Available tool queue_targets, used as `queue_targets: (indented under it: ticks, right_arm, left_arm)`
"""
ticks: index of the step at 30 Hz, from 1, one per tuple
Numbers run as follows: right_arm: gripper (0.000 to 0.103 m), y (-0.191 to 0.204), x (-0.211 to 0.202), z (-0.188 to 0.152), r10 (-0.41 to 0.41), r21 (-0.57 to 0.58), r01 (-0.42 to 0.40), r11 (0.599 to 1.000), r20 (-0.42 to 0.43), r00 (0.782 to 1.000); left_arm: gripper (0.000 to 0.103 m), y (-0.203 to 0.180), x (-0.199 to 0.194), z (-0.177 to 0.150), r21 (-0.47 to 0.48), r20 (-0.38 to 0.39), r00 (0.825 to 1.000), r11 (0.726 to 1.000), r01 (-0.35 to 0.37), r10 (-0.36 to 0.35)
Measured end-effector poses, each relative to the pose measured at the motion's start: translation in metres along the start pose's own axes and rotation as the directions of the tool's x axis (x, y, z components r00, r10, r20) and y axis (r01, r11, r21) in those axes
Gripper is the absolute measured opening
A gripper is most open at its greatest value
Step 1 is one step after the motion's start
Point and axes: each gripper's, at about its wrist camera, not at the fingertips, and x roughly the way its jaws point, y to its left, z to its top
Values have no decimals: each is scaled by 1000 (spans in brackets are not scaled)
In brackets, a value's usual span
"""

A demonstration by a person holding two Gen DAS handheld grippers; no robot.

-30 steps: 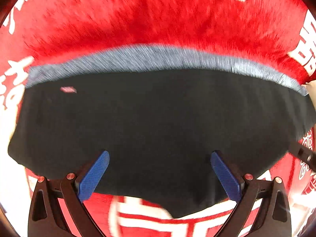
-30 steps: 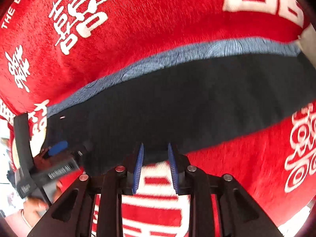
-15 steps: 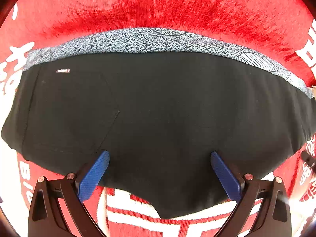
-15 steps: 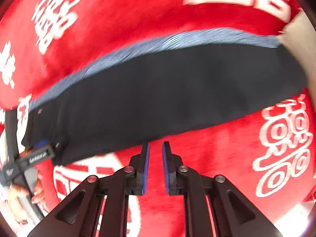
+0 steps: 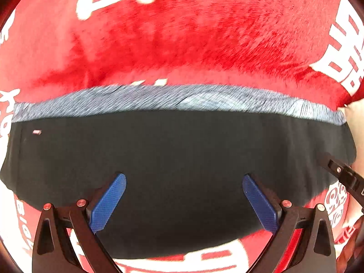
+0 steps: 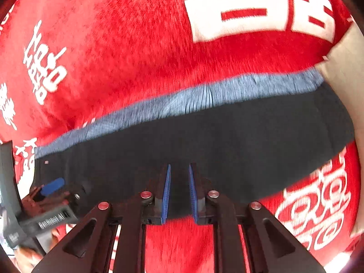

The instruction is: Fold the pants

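Left wrist view: your left tongs (image 5: 183, 201) hang spread wide above the black pants (image 5: 182, 159), limp, light cloth lying flat on the red blanket (image 5: 182, 41). Take the near hem.

Right wrist view: right tongs (image 6: 179, 190) nearly pinched, holding nothing; beyond the pants' grey waistband (image 6: 193, 101) the blanket lies bare.

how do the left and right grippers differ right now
The left gripper has its fingers spread wide; the right gripper has its fingers close together, with a narrow gap left. The left hangs over the middle of the black pants; the right sits at their near edge, red blanket showing between its finger bases. Both have blue pads and grip nothing visible.
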Motion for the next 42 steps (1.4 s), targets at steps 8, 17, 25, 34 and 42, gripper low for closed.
queue_targets:
  ticks: [8, 17, 25, 34, 42]
  right_arm:
    - [24, -38, 29, 54, 14, 23, -14, 1000, -6, 1000]
    - [18, -115, 42, 85, -103, 44, 100, 994, 79, 991]
    - [24, -169, 4, 89, -184, 187, 168, 968, 69, 981]
    - [35, -127, -33, 21, -131, 127, 122, 984, 67, 989]
    - [43, -132, -5, 9, -146, 160, 136, 978, 57, 988]
  left_arm:
    - [103, -53, 34, 72, 18, 61, 997, 998, -57, 56]
    - [103, -51, 66, 84, -30, 80, 990, 993, -117, 119]
    - [103, -65, 44, 91, -13, 57, 990, 991, -132, 132]
    - [103, -112, -2, 40, 68, -17, 998, 996, -65, 66]
    - [103, -127, 20, 16, 71, -58, 995, 995, -72, 76]
